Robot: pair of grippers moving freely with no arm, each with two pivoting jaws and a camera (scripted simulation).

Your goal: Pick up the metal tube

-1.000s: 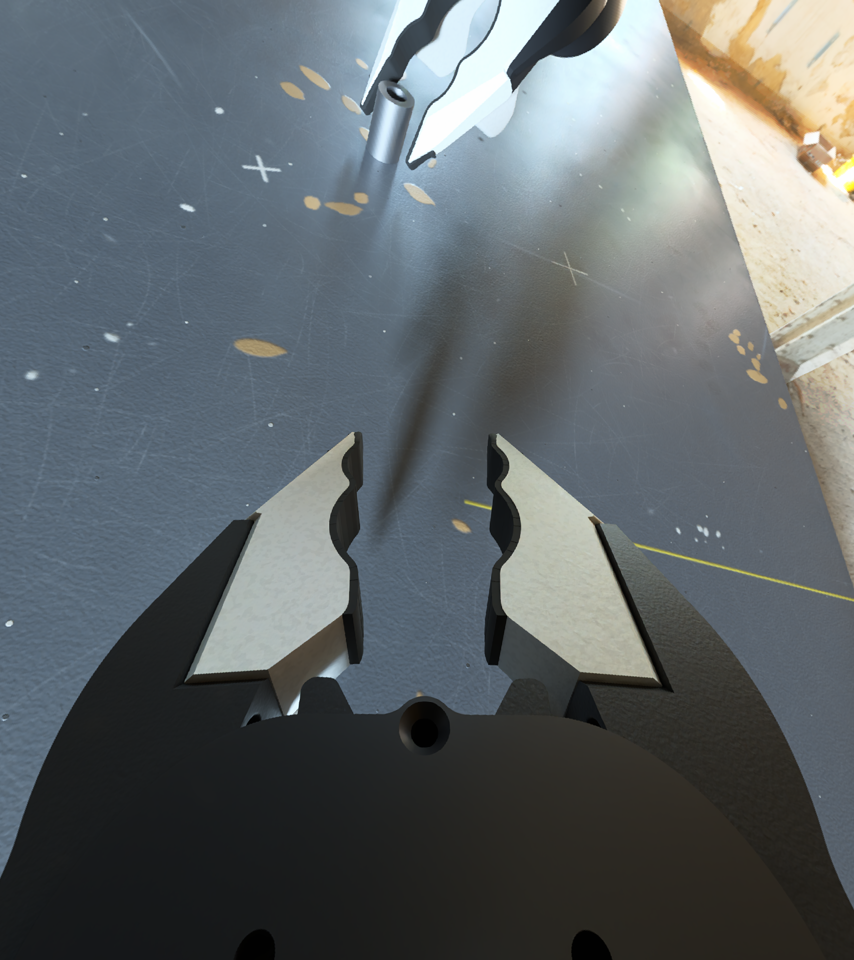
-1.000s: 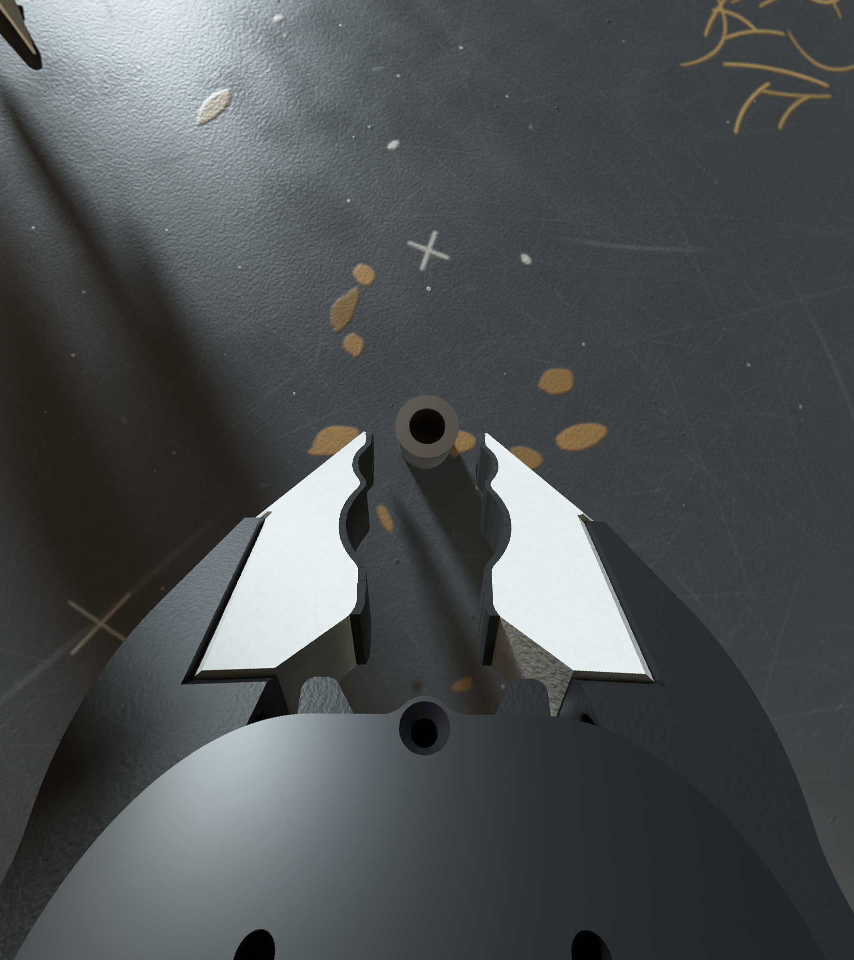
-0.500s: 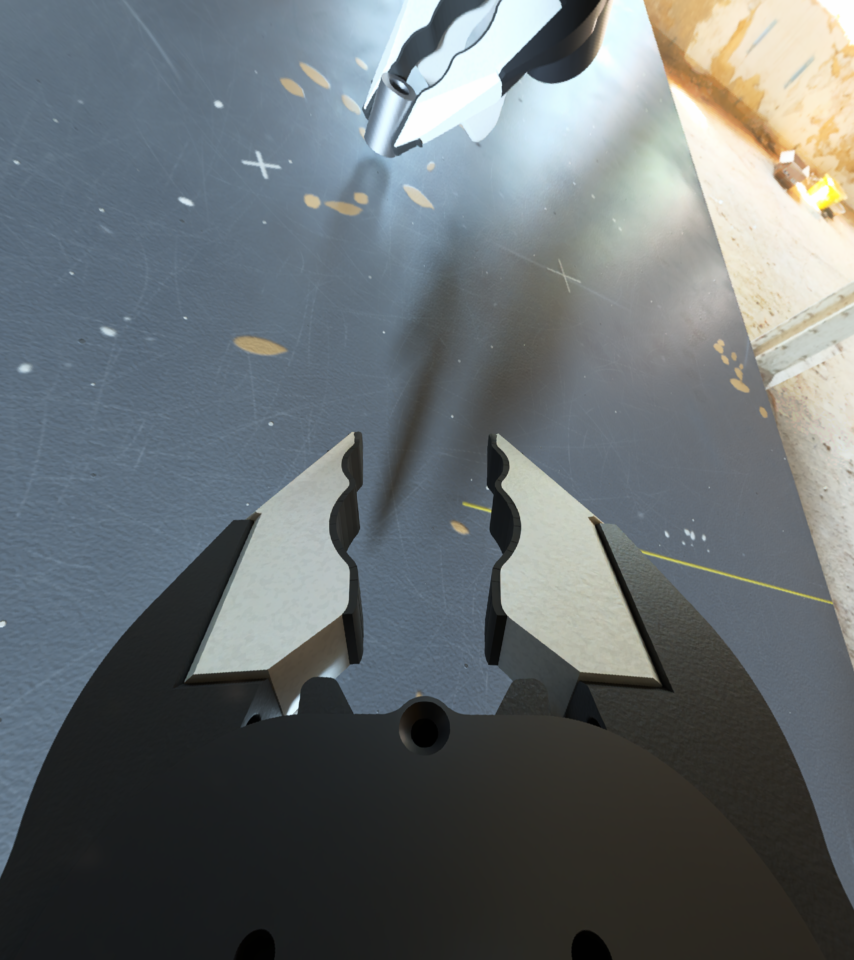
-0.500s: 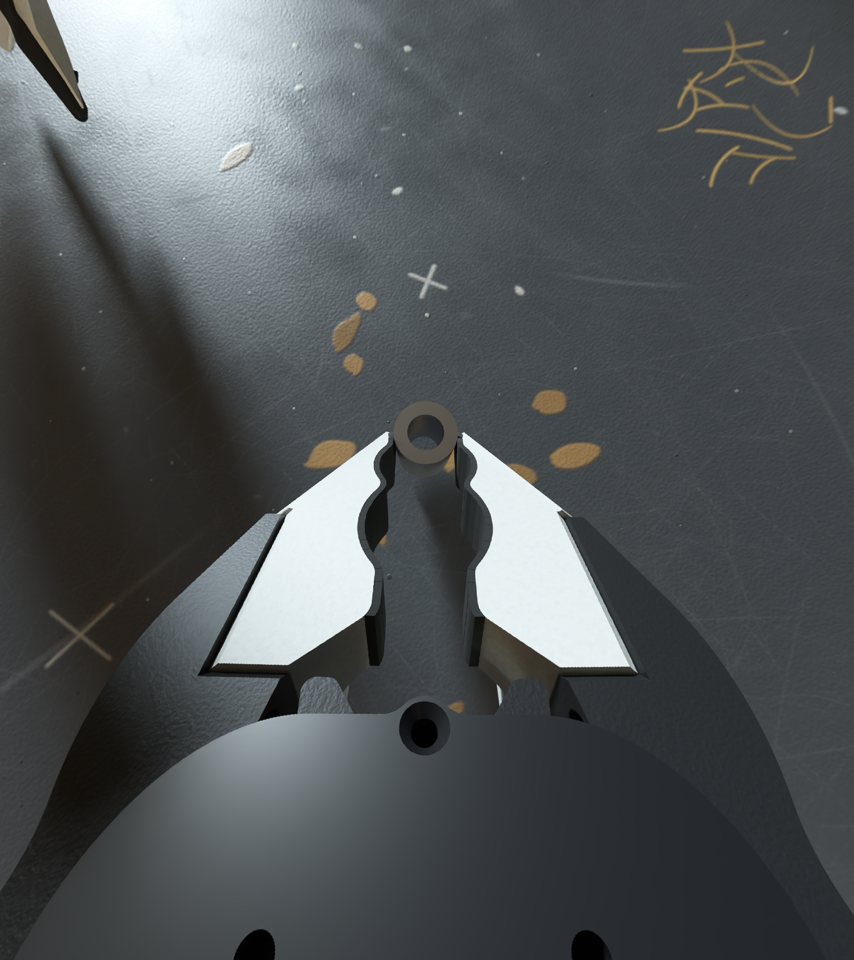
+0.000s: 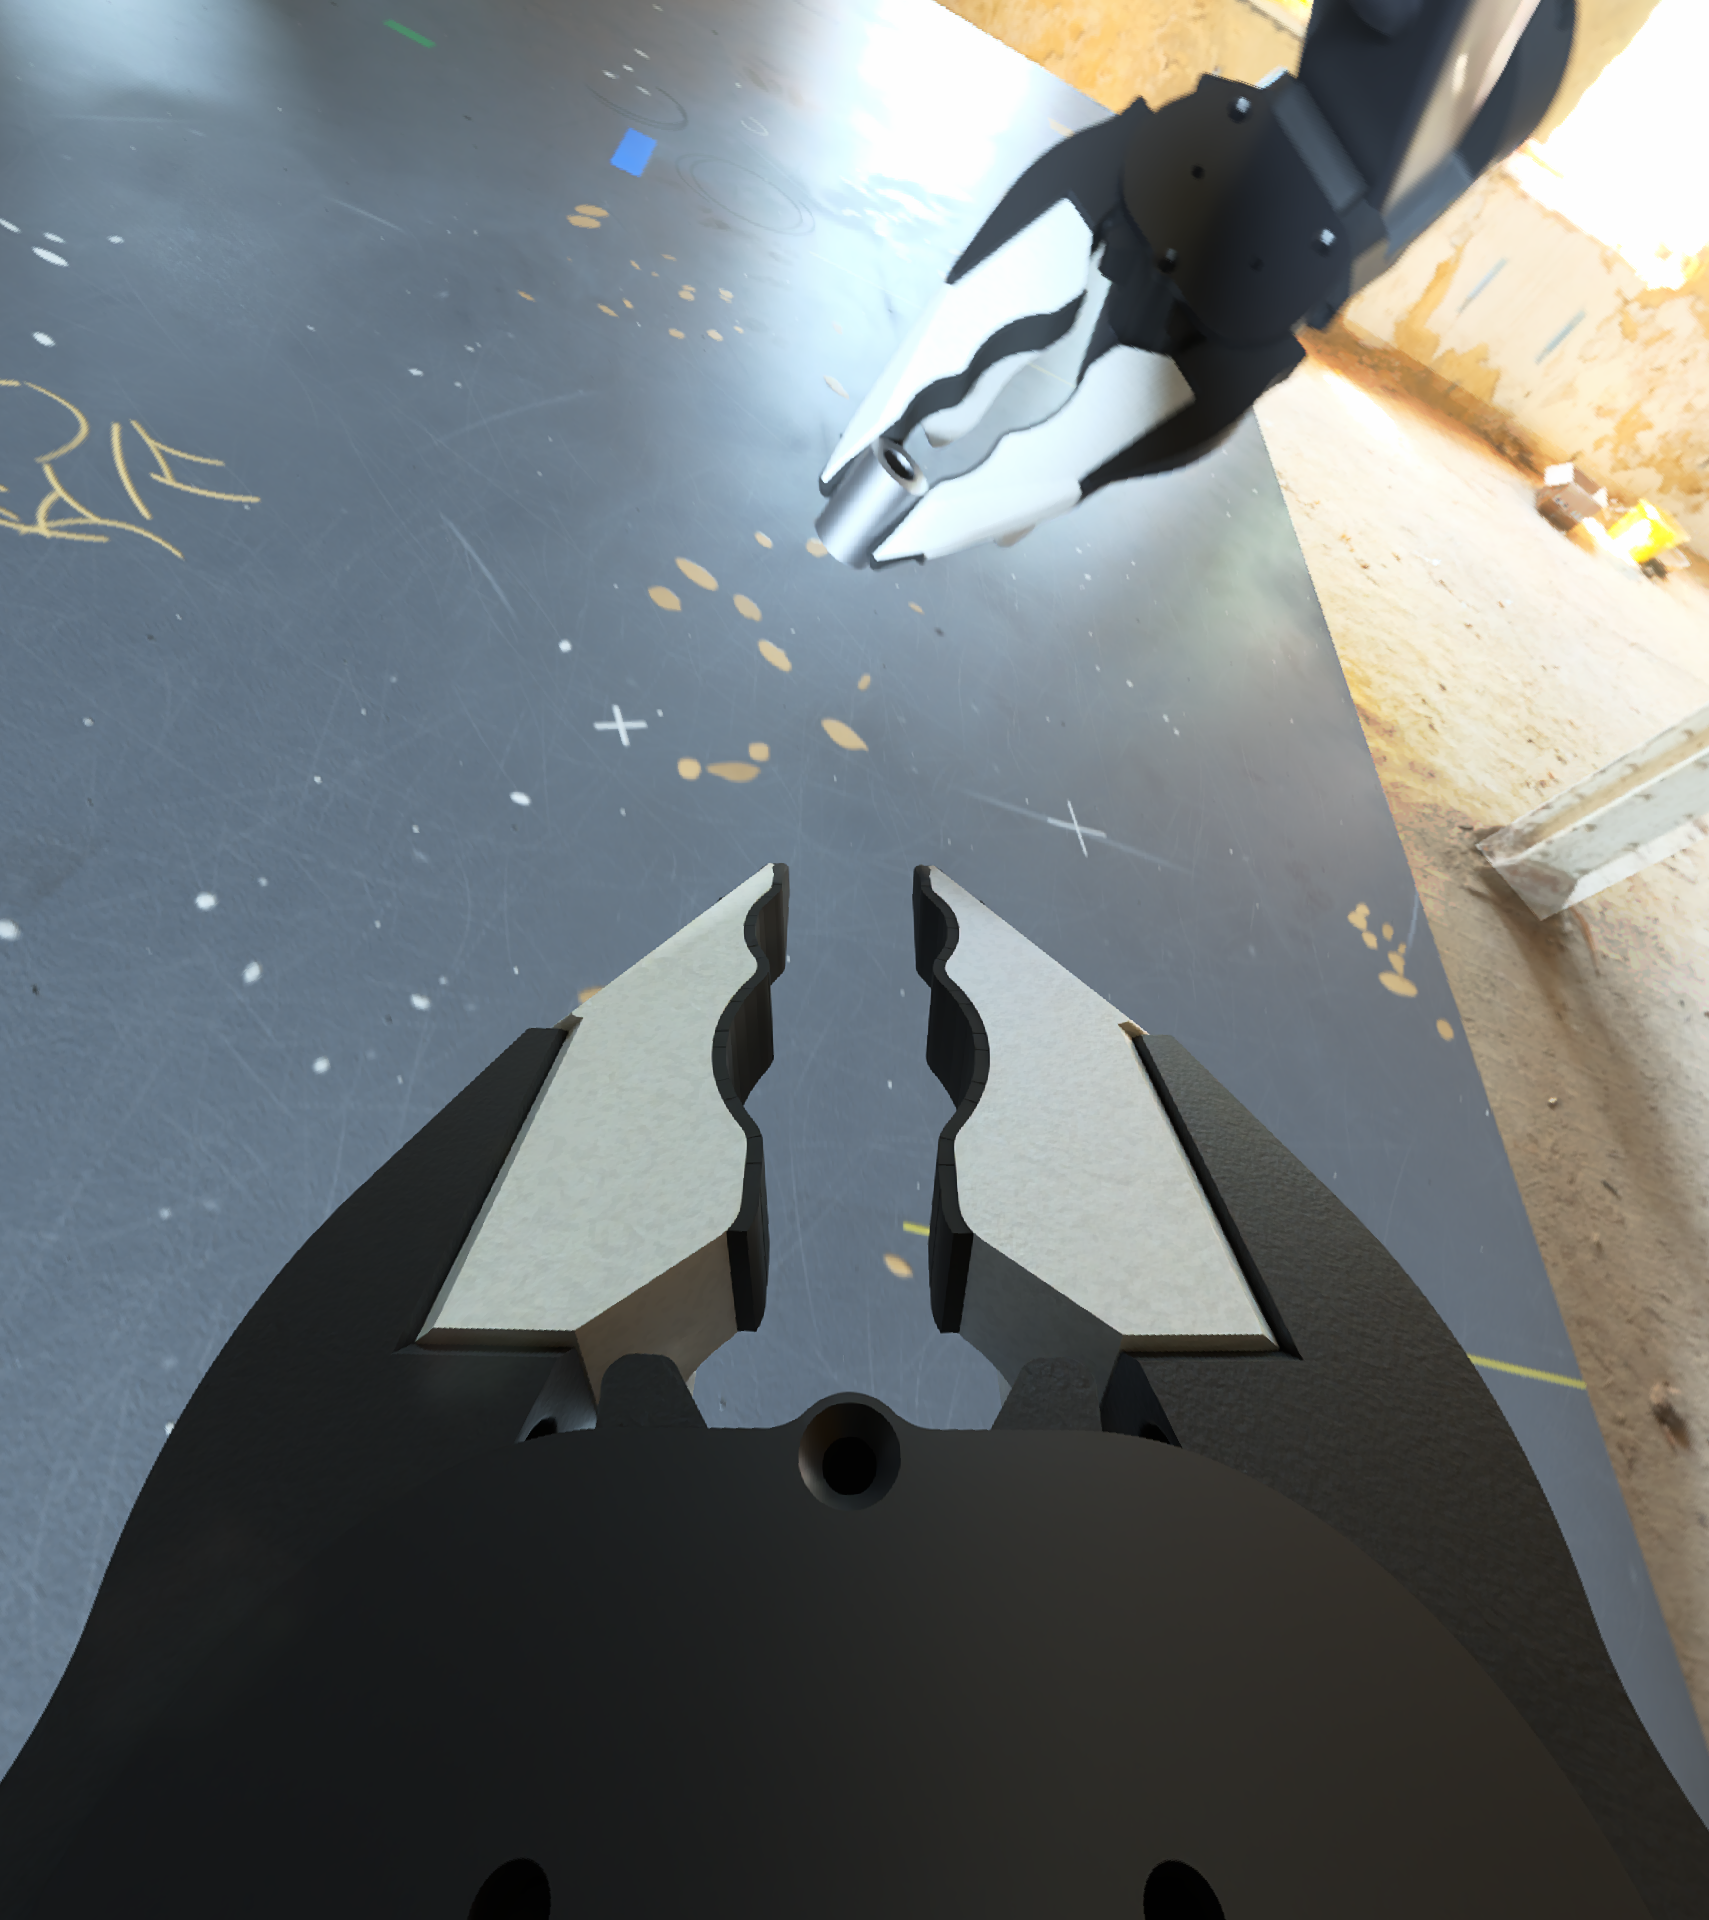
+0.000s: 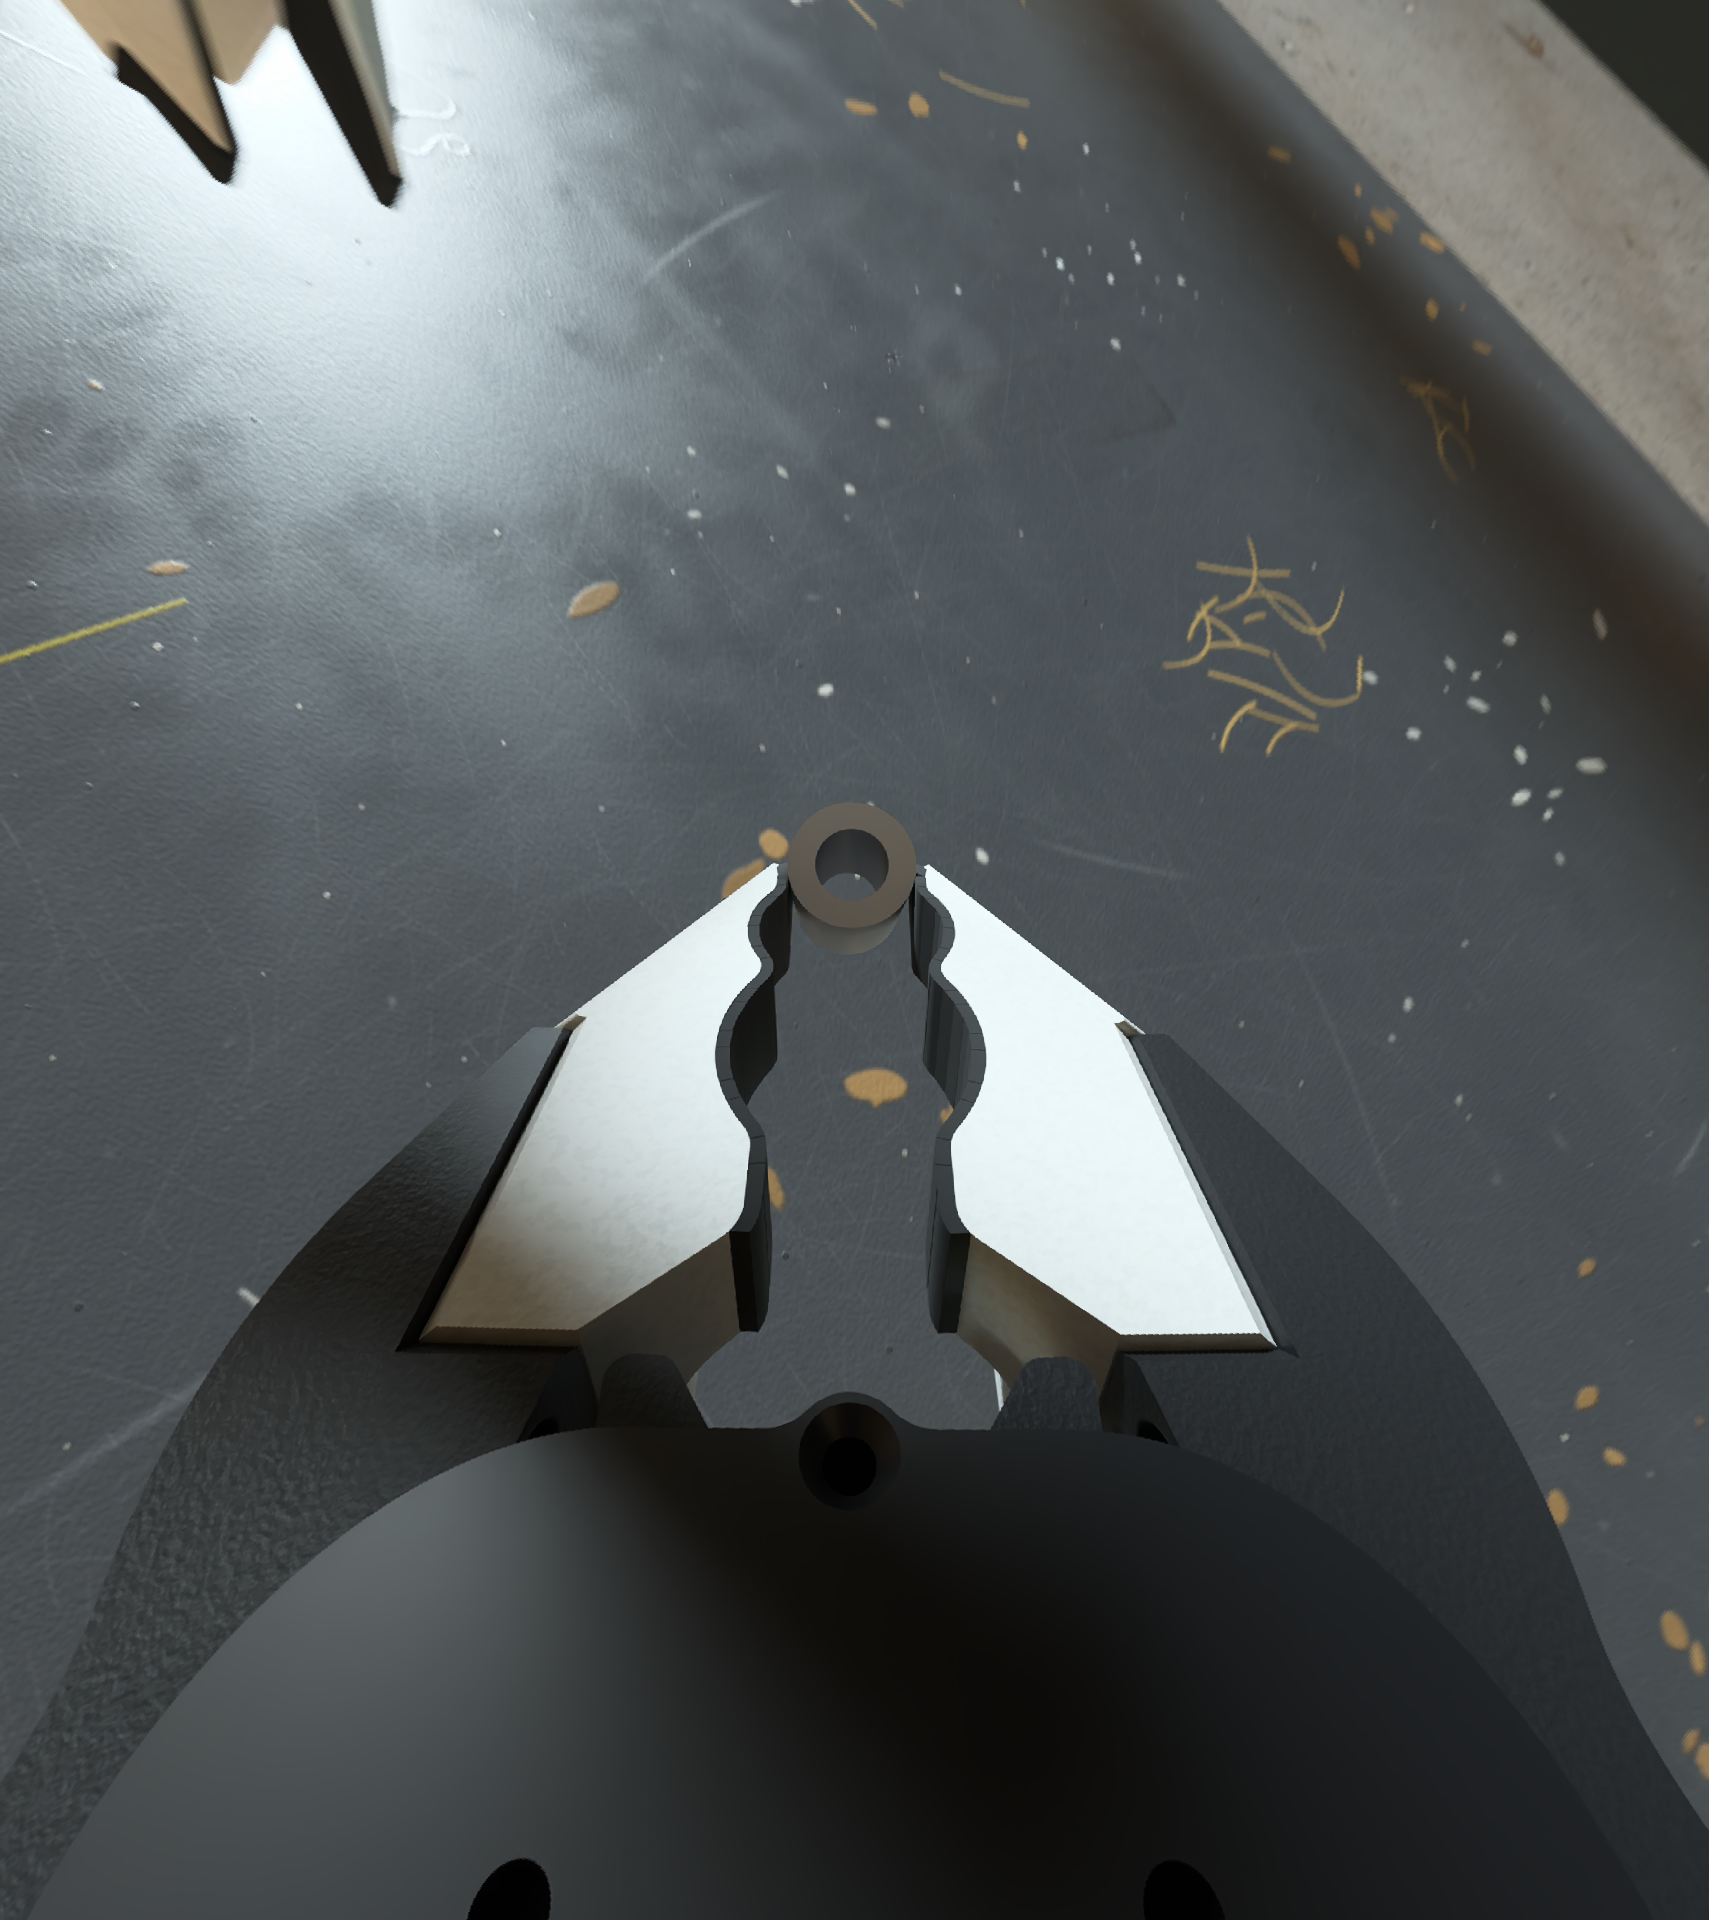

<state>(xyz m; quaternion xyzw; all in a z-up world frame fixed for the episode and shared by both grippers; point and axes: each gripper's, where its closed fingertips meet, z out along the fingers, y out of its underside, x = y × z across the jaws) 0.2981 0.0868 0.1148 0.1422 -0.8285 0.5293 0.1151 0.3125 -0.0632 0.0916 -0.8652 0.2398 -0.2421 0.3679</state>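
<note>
The metal tube [image 6: 850, 878] is a short grey cylinder with a round bore. It sits clamped between the tips of my right gripper [image 6: 850, 904], which is shut on it and holds it clear above the table. In the left wrist view the tube [image 5: 865, 509] shows tilted at the tips of the right gripper [image 5: 891, 520], up and to the right, well above the dark tabletop [image 5: 310, 727]. My left gripper [image 5: 850, 883] is open and empty, low over the table, with a narrow gap between its jaws.
The dark grey tabletop [image 6: 414, 727] is speckled with tan and white paint marks and scribbles. Its right edge [image 5: 1349, 727] drops to a dusty concrete floor with a pale beam [image 5: 1660, 790]. The left gripper's fingertips [image 6: 216, 114] show at the top left of the right wrist view.
My right gripper closed on the tube and lifted it off the table, tilting it. My left gripper's view has pulled back and tilted, its jaws unchanged.
</note>
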